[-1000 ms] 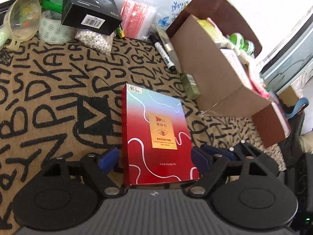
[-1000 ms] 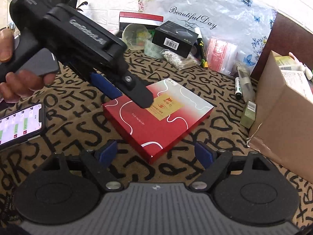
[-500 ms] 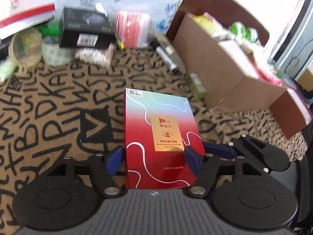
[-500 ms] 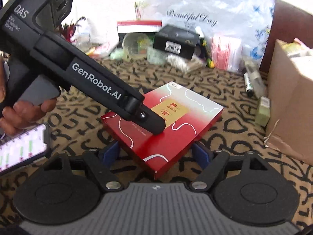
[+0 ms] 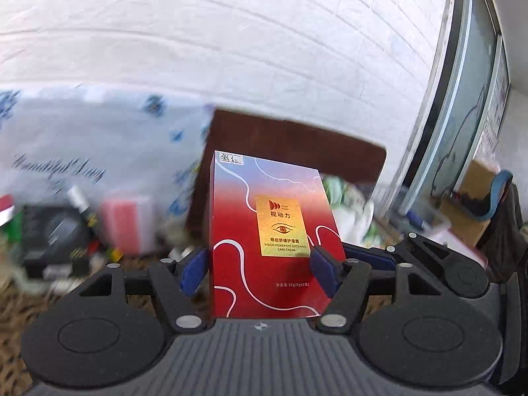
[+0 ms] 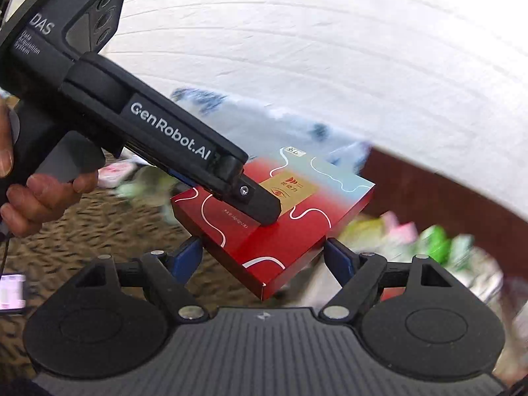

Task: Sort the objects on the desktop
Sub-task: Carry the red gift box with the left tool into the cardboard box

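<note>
My left gripper is shut on a flat red and pale-blue eye-cream box and holds it in the air, tilted up toward the wall. In the right wrist view the same box hangs above the table, with the left gripper's black fingers clamped on its near end. My right gripper is open, its blue pads on either side of the box's lower corner; touch cannot be judged.
A patterned tablecloth lies below. A cardboard box with green and pink items is at right. A floral plastic bag, a black box and a pink packet sit at the back. A phone lies far left.
The left gripper closed on the red box and lifted it off the table, tilting upward. The right gripper rose along with it and stays open under the box.
</note>
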`<move>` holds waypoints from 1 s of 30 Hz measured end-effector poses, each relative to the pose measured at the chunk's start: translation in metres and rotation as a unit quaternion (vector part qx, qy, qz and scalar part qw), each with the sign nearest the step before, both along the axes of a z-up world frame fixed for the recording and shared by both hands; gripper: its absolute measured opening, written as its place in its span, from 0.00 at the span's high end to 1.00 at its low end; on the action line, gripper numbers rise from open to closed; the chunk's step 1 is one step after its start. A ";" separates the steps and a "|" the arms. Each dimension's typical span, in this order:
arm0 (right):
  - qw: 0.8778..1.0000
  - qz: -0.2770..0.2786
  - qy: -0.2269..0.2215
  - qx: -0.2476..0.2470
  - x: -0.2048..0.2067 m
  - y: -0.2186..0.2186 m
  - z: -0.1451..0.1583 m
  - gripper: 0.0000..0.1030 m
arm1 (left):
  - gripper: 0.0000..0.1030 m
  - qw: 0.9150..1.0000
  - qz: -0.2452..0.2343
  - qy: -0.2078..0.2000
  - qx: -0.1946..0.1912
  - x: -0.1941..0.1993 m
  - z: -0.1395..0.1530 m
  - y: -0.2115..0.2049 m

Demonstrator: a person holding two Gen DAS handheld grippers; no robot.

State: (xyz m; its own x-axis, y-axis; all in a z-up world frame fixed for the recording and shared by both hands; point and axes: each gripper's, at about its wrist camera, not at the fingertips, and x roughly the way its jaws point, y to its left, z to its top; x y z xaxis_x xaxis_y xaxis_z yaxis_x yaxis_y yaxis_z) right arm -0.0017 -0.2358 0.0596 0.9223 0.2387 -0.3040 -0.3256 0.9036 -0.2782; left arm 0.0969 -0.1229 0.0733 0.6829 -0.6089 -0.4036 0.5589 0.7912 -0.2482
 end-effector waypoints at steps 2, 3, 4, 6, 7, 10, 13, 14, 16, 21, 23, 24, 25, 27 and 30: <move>1.000 0.000 0.002 -0.010 0.017 -0.020 0.006 0.24 | 0.33 1.000 0.001 0.000 -0.005 0.013 0.001 -0.024; 1.000 0.001 0.007 -0.011 0.026 -0.030 0.008 0.24 | 0.33 1.000 0.002 0.002 -0.009 0.020 -0.001 -0.034; 1.000 0.001 0.011 -0.011 0.035 -0.039 0.009 0.24 | 0.33 1.000 0.004 0.005 -0.013 0.030 -0.003 -0.043; 1.000 0.000 0.020 -0.016 0.054 -0.055 0.009 0.24 | 0.33 1.000 0.005 0.014 -0.023 0.049 -0.008 -0.059; 1.000 -0.001 0.023 -0.021 0.063 -0.062 0.008 0.24 | 0.33 0.999 0.008 0.020 -0.028 0.058 -0.012 -0.065; 0.999 -0.001 0.045 -0.026 0.092 -0.081 -0.001 0.23 | 0.33 0.999 0.009 0.043 -0.027 0.084 -0.026 -0.083; 0.997 -0.026 0.051 -0.053 0.106 -0.088 -0.011 0.23 | 0.32 0.996 0.001 0.079 -0.030 0.102 -0.039 -0.086; 0.997 -0.032 0.042 -0.062 0.105 -0.089 -0.014 0.22 | 0.30 0.995 -0.002 0.084 -0.043 0.104 -0.042 -0.081; 0.997 -0.028 0.034 -0.058 0.100 -0.095 -0.016 0.22 | 0.28 0.995 -0.013 0.078 -0.058 0.104 -0.042 -0.074; 0.998 -0.016 0.019 -0.055 0.094 -0.091 -0.017 0.29 | 0.28 0.997 -0.013 0.058 -0.049 0.103 -0.037 -0.077; 0.997 -0.017 0.022 -0.070 0.100 -0.088 -0.018 0.35 | 0.26 0.997 -0.015 0.059 -0.047 0.106 -0.039 -0.083; 0.996 -0.020 0.030 -0.076 0.103 -0.085 -0.019 0.39 | 0.26 0.997 -0.016 0.060 -0.044 0.107 -0.040 -0.085; 0.996 -0.024 0.035 -0.080 0.105 -0.082 -0.021 0.42 | 0.26 0.997 -0.016 0.062 -0.039 0.110 -0.041 -0.088; 0.995 -0.031 0.043 -0.082 0.112 -0.081 -0.024 0.46 | 0.26 0.997 -0.016 0.062 -0.031 0.114 -0.045 -0.093; 0.995 -0.041 0.049 -0.071 0.118 -0.082 -0.026 0.46 | 0.24 0.998 -0.010 0.052 -0.024 0.120 -0.045 -0.097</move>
